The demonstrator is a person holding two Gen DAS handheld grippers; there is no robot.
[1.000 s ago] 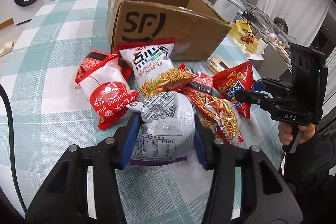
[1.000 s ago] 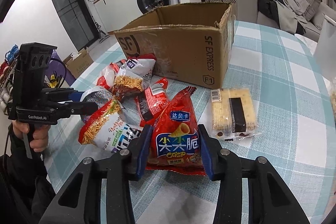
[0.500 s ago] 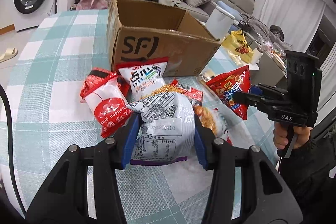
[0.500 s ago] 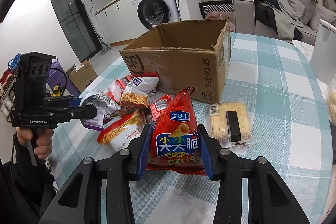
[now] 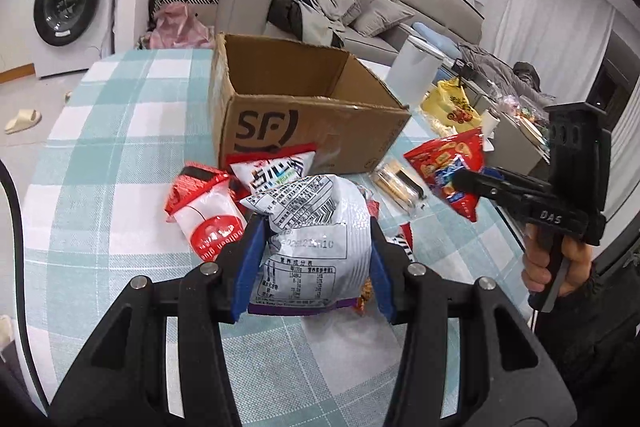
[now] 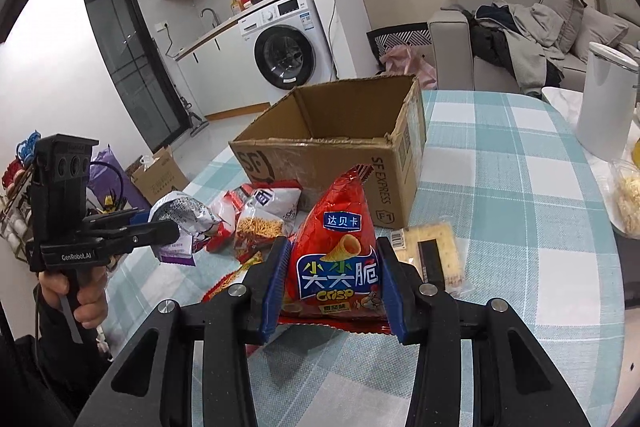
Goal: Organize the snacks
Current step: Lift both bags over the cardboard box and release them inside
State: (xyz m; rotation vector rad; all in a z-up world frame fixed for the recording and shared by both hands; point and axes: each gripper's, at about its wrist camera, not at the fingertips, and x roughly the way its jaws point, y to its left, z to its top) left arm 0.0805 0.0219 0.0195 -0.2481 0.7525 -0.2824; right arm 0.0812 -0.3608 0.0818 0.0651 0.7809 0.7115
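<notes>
Between left tool [image 5: 314, 259] pads: silver snack bag [image 5: 312, 247]

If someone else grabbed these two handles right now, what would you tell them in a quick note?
Left gripper: shut on the silver snack bag, lifted.
Right gripper: shut on the red crisp bag, lifted.
Cardboard box: open ahead; no snacks visible inside.
Left on the checked table: noodle snack bags, a red-and-white bag, a cracker pack.
Next: probably drop both bags into the box, then collect the rest.

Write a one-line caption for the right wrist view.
Right gripper holds red crisp bag before open cardboard box.
</notes>
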